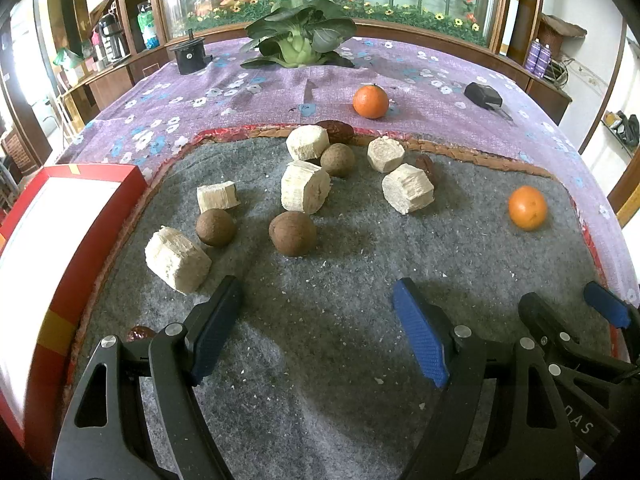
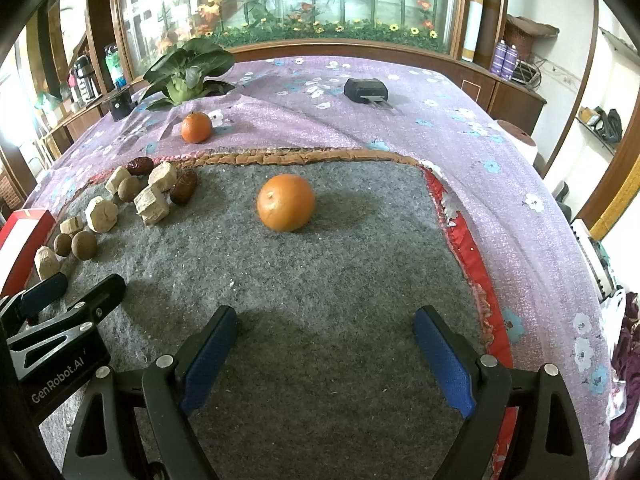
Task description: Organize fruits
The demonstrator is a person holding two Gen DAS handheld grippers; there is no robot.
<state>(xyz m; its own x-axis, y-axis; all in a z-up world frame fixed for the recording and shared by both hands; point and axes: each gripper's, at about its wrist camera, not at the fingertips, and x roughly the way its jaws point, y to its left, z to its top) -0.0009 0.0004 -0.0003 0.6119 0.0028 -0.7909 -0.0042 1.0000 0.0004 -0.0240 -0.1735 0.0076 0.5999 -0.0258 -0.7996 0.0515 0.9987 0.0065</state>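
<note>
Left gripper (image 1: 316,304): jaws spread wide over bare grey felt, holding nothing; it sits low at the near edge of the mat.
Right gripper (image 2: 326,326): jaws also spread and holding nothing, just right of the left gripper; its blue-padded tips show at the right edge of the left wrist view.
Grey felt mat (image 1: 340,280): lies on the purple flowered tablecloth (image 1: 240,84), with a red and brown woven border along its far and right edges.
Near orange (image 2: 285,202): alone on the mat, straight ahead of the right gripper, with open felt between them and nothing in the way.
Far orange (image 1: 371,101): off the mat on the tablecloth, just beyond the border.
Pale cut chunks (image 1: 305,187): six pieces scattered over the left and far part of the mat; the nearest one (image 1: 177,260) lies just beyond the left gripper's left finger.
Brown round fruits (image 1: 293,233): three, mixed in among the chunks; the middle one stands between the left gripper and the far cluster.
Dark red dates (image 2: 183,187): two at the far cluster by the border, another (image 1: 140,333) close behind the left gripper's left finger, partly hidden.
Red box (image 1: 60,248): at the mat's left edge, its white inside showing; no fruit visible in it.
Leafy green vegetable (image 1: 298,36): far side of the table, well apart from the mat.
Black cylinder (image 1: 189,54): far left on the cloth.
Black device (image 2: 366,90): far right on the cloth.
</note>
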